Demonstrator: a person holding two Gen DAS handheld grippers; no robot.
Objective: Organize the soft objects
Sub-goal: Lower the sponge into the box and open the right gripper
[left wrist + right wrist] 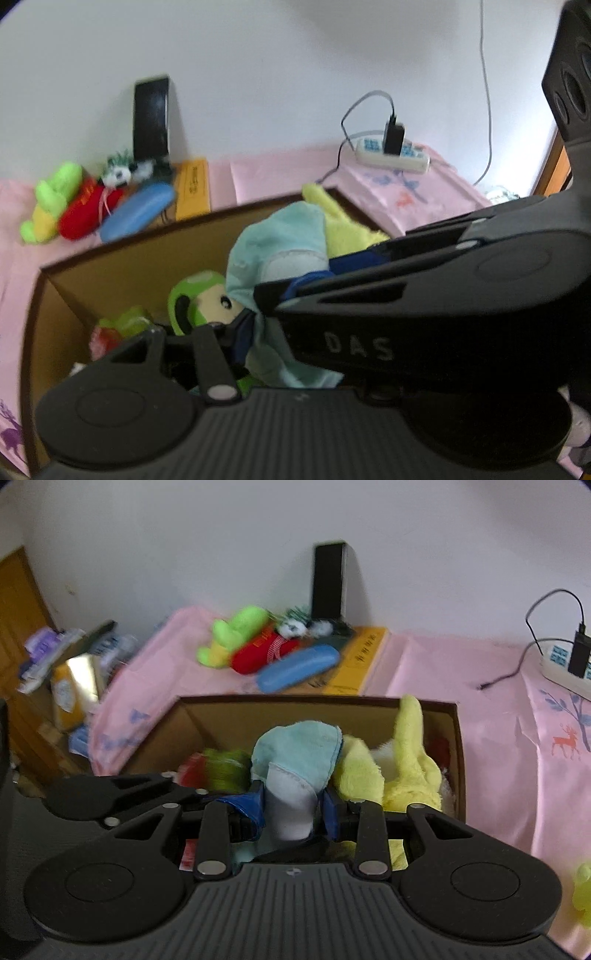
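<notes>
Our right tongs (291,808) pinch the pale blue cloth toy (295,760) by its white end; the left tongs' (258,325) grip we cannot tell. It hangs upright over the brown cardboard box (229,716), directly beyond.

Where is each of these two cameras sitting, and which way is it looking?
Left wrist: on the left tool, looking down along it into the box; the right tool crosses its view.
Right wrist: on the right tool, looking down at the box; its pads clamp a pale blue plush.
Shared: box, blue plush, yellow plush, toy pile, pink cloth, wall.
</notes>
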